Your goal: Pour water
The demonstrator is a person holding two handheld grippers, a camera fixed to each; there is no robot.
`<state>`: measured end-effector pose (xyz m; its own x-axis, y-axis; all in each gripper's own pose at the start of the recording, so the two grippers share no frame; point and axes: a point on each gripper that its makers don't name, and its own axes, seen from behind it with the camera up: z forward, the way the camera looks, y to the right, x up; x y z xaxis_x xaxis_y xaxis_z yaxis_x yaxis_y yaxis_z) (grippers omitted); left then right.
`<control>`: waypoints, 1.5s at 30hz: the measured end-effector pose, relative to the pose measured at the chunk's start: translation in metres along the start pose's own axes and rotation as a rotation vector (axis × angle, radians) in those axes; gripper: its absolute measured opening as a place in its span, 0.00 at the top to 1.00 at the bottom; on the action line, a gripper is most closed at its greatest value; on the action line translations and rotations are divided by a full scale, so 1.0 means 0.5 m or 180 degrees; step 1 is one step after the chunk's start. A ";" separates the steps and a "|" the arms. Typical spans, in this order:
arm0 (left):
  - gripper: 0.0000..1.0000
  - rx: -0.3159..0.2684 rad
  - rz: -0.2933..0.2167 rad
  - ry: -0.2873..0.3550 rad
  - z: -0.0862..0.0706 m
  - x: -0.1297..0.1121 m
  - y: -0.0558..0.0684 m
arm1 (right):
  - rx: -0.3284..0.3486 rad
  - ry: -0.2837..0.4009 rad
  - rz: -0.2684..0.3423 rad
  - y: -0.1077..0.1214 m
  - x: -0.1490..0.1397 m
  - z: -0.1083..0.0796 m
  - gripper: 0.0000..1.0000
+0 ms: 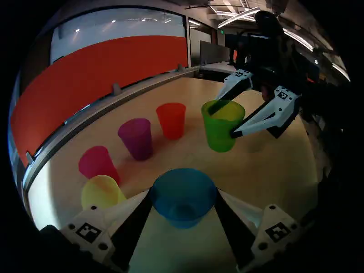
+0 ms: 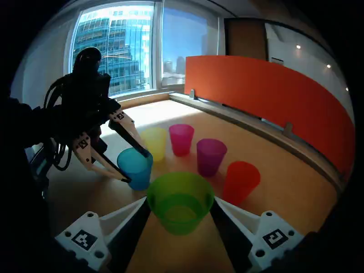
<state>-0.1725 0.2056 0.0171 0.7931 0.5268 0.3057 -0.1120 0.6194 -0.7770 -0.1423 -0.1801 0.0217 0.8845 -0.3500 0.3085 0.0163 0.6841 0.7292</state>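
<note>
1. Found the left gripper (image 1: 182,196) with its jaws pinching the blue cup (image 1: 183,214) on both sides, upright and mouth up, nearer the camera than the orange cup (image 1: 171,119).
2. Found the right gripper (image 2: 179,203) likewise clamped on the green cup (image 2: 180,214), jaws pressing its two sides. Placed it just right of the orange cup in the left gripper view, near but not touching.
3. Noted the purple cup (image 1: 136,138), pink cup (image 1: 97,164) and yellow cup (image 1: 102,191) in a row leftward from the orange cup on the desk (image 1: 264,177), all upright and apart.
4. Could not tell for certain about water in either held cup, nor about either base being off the desk.
5. Judged the step as bringing the two held cups together, with the pour itself not yet begun.
6. Called for lifting the pouring cup clear of the orange cup, setting its lip over the receiving mouth, then tipping slowly.
7. Needed a firm, level hold on the receiver, with thin plastic walls likely to flex under a hard squeeze.
8. Risked knocking the orange cup, closest to the green one.
</note>
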 end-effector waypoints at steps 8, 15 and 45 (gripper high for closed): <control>0.10 -0.0020 -0.0026 -0.0018 0.002 -0.014 0.000 | 0.0003 -0.0027 0.0002 -0.002 -0.010 0.005 0.10; 0.10 -0.0016 -0.0035 -0.0056 -0.001 -0.027 -0.004 | -0.0009 -0.0056 0.0010 -0.002 -0.018 0.010 0.10; 0.07 0.0087 -0.0027 -0.0198 -0.033 -0.090 -0.005 | -0.0002 -0.0223 0.0030 -0.011 -0.086 0.036 0.10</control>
<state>-0.1981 0.1709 -0.0039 0.7556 0.5560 0.3465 -0.1224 0.6394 -0.7591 -0.1887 -0.1801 0.0154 0.8497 -0.3876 0.3574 0.0086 0.6879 0.7258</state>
